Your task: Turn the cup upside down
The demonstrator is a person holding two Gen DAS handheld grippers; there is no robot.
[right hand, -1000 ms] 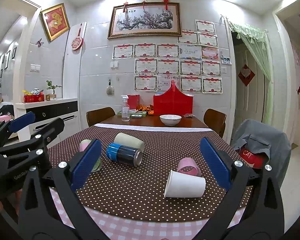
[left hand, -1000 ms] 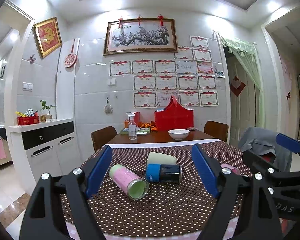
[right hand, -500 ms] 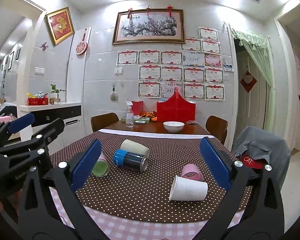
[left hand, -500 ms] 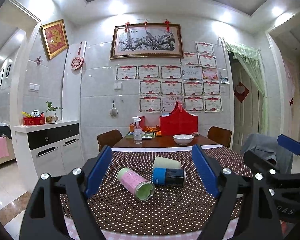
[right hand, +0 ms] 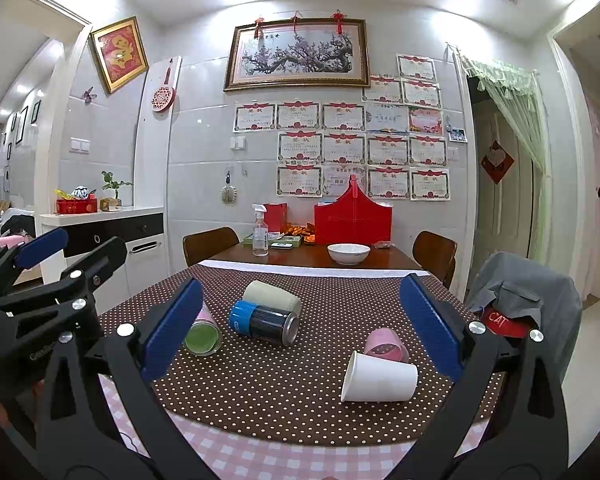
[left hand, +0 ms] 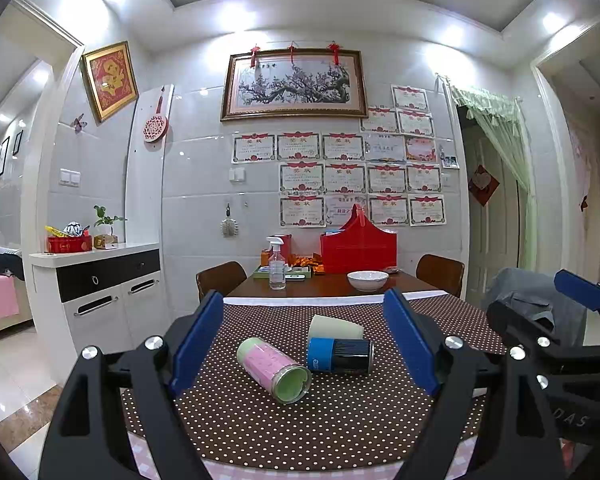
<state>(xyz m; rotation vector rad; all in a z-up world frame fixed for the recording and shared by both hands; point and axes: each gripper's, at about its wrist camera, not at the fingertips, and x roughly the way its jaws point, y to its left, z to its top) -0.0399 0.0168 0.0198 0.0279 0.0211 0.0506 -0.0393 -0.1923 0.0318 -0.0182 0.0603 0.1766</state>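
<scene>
Several cups lie on their sides on the brown dotted tablecloth (left hand: 340, 420). In the left wrist view: a pink-and-green cup (left hand: 274, 369), a blue-and-black cup (left hand: 340, 355), a cream cup (left hand: 334, 327) behind it. My left gripper (left hand: 306, 344) is open and empty, short of them. In the right wrist view: a white paper cup (right hand: 378, 378), a pink cup (right hand: 385, 345), the blue-and-black cup (right hand: 265, 322), the cream cup (right hand: 273, 297), the green-mouthed cup (right hand: 203, 334). My right gripper (right hand: 302, 326) is open and empty, short of the cups.
A white bowl (right hand: 348, 253), a spray bottle (right hand: 260, 231) and a red box (right hand: 353, 218) stand on the bare wood at the table's far end. Chairs stand at both sides; a grey jacket (right hand: 524, 300) hangs on the right one. A white cabinet (left hand: 100, 288) stands left.
Both grippers have pulled back and tilted up a little, so the cups sit lower and smaller in view. The cups have not moved. Both grippers stay open.
</scene>
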